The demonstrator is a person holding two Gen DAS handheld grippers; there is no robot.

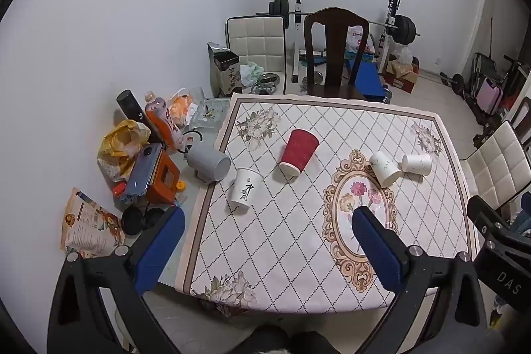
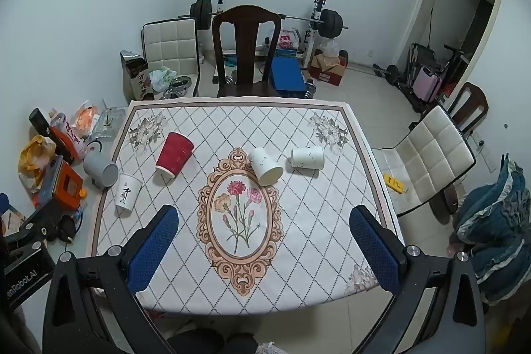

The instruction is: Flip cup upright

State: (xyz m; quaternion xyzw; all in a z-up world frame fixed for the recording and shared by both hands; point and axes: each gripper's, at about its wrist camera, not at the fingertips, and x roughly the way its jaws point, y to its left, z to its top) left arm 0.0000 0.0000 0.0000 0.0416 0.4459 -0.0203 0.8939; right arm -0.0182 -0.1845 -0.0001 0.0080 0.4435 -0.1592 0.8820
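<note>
Hovering wide open over the counter's [image 2: 332,254] near edge, both the left hand-held gripper [image 1: 268,223] and right hand-held gripper [image 2: 264,221] hold nothing; the red cup [image 2: 174,159] lies tipped at ten o'clock, bare cloth around it.

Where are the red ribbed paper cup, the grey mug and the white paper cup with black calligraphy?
Red ribbed paper cup [image 2: 175,155], right wrist view, on its ribbed side wall.
Grey mug [image 1: 208,161], left wrist view, on its outer side.
White paper cup with black calligraphy [image 1: 246,192], left wrist view, on the calligraphy.
</note>
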